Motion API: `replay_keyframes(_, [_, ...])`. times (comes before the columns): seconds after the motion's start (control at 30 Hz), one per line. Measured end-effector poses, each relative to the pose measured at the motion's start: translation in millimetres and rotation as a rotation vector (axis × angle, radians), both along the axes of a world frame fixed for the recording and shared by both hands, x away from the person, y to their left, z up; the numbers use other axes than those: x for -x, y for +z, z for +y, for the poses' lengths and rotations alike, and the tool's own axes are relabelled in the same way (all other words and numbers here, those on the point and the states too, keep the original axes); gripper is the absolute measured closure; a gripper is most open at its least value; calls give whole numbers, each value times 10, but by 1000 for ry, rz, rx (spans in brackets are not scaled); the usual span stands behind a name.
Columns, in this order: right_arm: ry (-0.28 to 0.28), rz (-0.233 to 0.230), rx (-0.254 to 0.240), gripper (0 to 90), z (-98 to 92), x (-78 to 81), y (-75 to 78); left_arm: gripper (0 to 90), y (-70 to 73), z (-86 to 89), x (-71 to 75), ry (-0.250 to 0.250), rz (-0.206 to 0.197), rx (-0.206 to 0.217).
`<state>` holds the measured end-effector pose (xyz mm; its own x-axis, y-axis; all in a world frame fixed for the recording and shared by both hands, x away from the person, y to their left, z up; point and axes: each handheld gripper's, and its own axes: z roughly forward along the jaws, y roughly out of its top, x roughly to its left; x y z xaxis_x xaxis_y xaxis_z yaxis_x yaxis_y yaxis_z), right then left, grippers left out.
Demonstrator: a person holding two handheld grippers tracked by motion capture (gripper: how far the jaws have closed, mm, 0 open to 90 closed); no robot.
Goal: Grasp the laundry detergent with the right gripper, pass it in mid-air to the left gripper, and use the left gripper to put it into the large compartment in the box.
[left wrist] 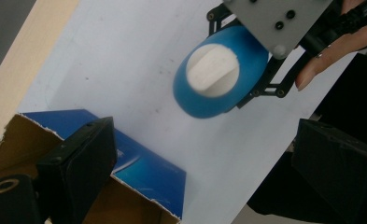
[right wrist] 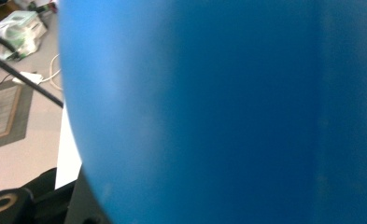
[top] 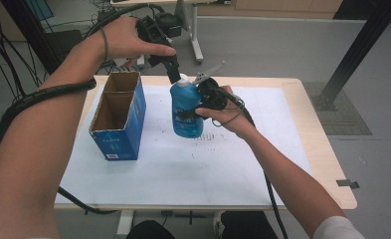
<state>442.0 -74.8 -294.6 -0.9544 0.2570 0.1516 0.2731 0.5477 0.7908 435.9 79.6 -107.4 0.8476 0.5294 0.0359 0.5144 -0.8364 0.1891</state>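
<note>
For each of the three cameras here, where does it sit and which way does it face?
High view: above the person's side, facing forward and down on the table; both forearms, left gripper, right gripper gripping the blue bottle, open blue box.
Left gripper view: rides the left gripper, facing down along its open jaws at the bottle's white cap and the box; the right hand's fingers.
Right gripper view: pressed close against the bottle's blue side.
All views share the bottle.

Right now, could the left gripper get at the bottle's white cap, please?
Probably yes: the left gripper hangs open just above the white cap, with nothing between; the right gripper grips the blue bottle lower down.
</note>
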Motion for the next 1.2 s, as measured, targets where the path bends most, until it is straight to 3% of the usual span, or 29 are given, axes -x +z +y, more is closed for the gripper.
replay_keyframes(0.3, [89,-14,-33,437,147,70,-25,69,-86,-50,107,-53,3,-70])
replay_keyframes(0.6, [167,-46,-46,436,235,155,-30,73,-328,-127,216,-113,31,-104])
replay_keyframes(0.9, [233,-59,-72,436,252,241,-13,50,-442,-142,277,-128,38,-97])
replay_keyframes(1.2, [263,-68,-94,435,243,253,14,51,-526,-178,328,-168,53,-108])
